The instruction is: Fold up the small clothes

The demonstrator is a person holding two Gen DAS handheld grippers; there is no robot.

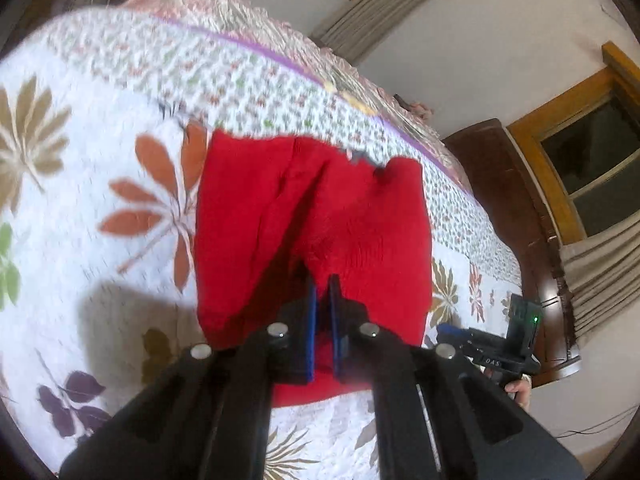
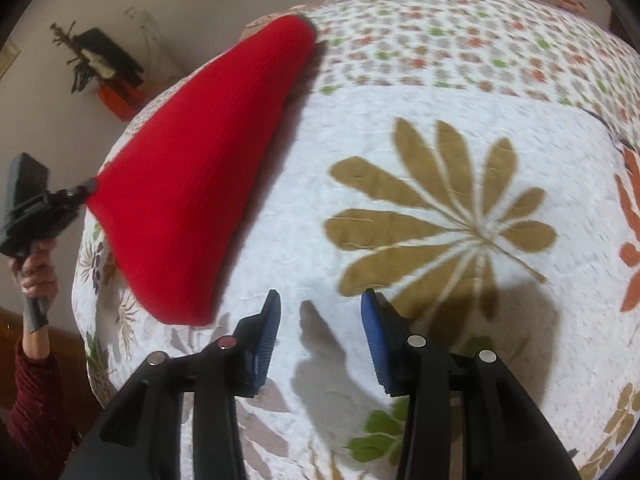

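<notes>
1. My left gripper (image 1: 323,292) is clamped on the near edge of the red garment (image 1: 312,220). The blue pads (image 1: 313,320) are nearly together with red cloth pinched between them.

2. From the right wrist view the red garment (image 2: 192,184) hangs off the left gripper (image 2: 86,190) like a tent. The pinched end is lifted, and the far end slopes down to rest on the bedspread (image 2: 440,120). I'd guess I'm holding it up so one half can swing over the other for a fold.

3. My right gripper (image 2: 320,328) is wide apart and holding nothing. It hovers over the bedspread just beside the garment's low hanging corner. Only its shadow is between the pads (image 2: 266,340). It looks parked there to catch that loose corner or pin the cloth flat, but that's just my read.

4. The garment looks like small knit shorts or a little sweater. It's too blurry to say which.

5. Containers: honestly none that matter. No basket, bin or drawer shows in either view, so I can't see where the folded piece is meant to go. There's only the bed with the floral quilt, the curtains (image 1: 400,4) and a window (image 1: 592,160) off to the side.
</notes>
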